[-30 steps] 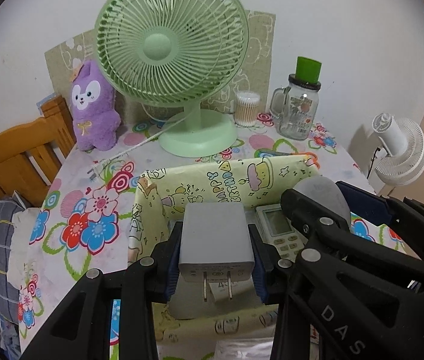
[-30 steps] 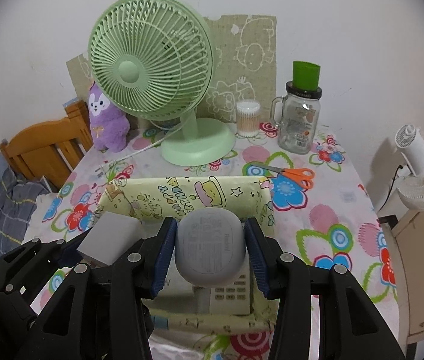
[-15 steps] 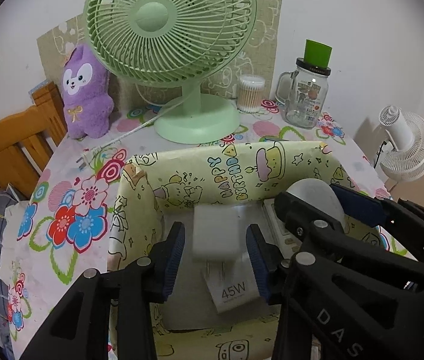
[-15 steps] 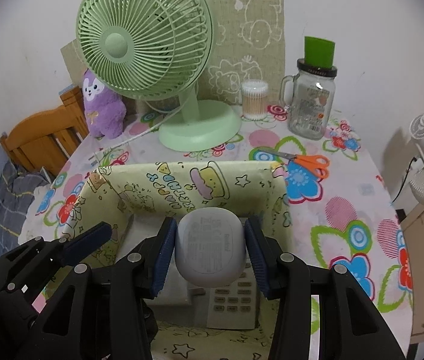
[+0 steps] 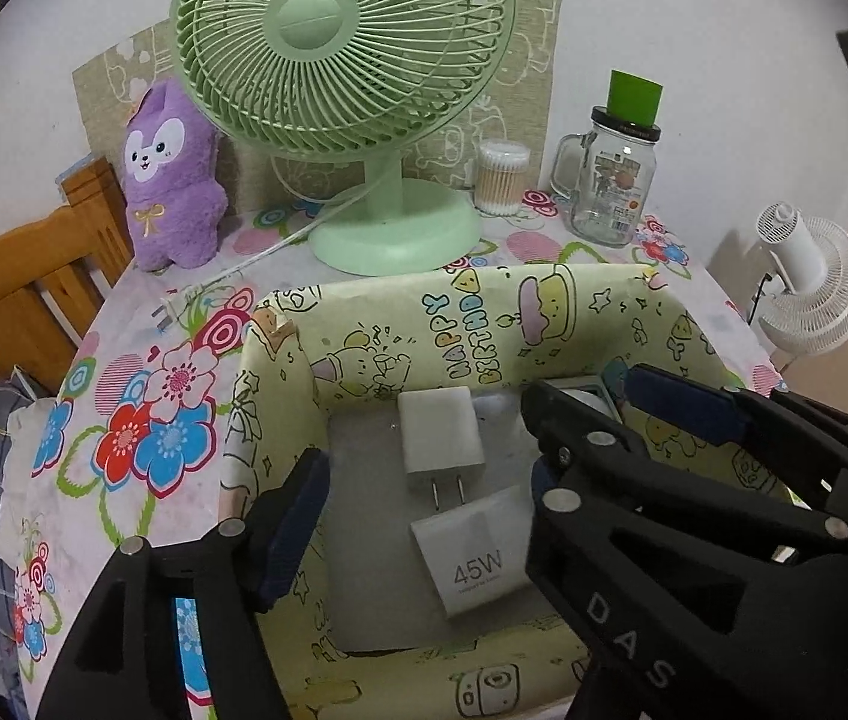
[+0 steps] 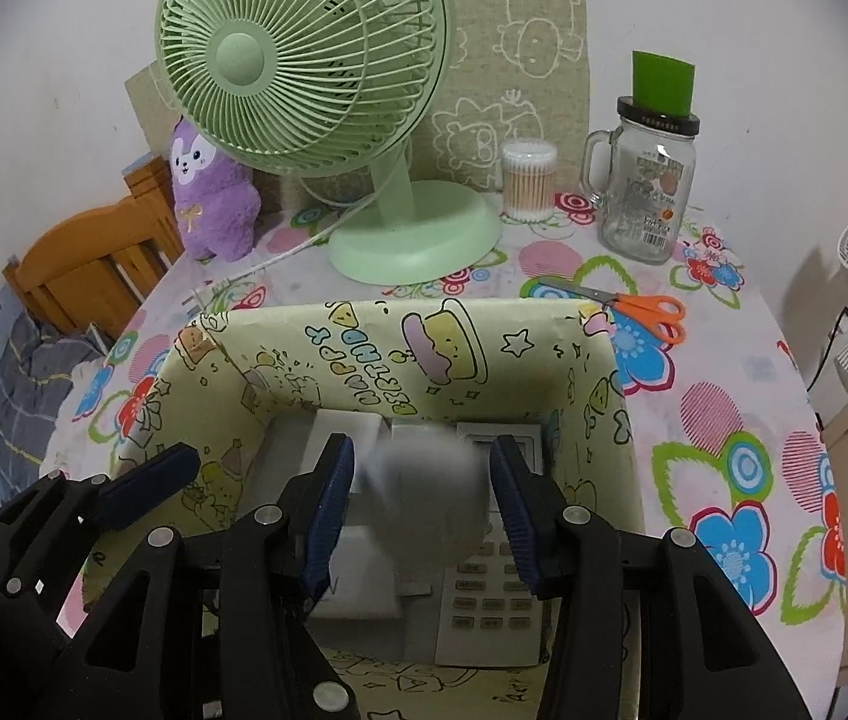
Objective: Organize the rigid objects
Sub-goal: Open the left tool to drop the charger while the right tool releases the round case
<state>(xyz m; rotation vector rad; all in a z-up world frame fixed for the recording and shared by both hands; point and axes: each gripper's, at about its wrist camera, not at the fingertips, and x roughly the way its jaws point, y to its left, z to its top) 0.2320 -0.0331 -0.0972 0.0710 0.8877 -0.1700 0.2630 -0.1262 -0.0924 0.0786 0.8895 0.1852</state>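
Left hand-held gripper (image 5: 424, 516), low centre of its view: jaws opening, nothing gripped. A white charger (image 5: 440, 441) lies loose between the pads on the floor of the box (image 5: 550, 324), prongs toward a second charger marked 45W (image 5: 475, 558). Right hand-held gripper (image 6: 424, 501), lower centre: a blurred grey rounded case (image 6: 430, 501) sits between the pads, gaps either side; grip cannot be told. Remote (image 6: 487, 594) below it in the box. Beyond on the tabletop (image 6: 724, 420): scissors (image 6: 634, 307), green fan (image 6: 303, 60), jar (image 6: 646, 180).
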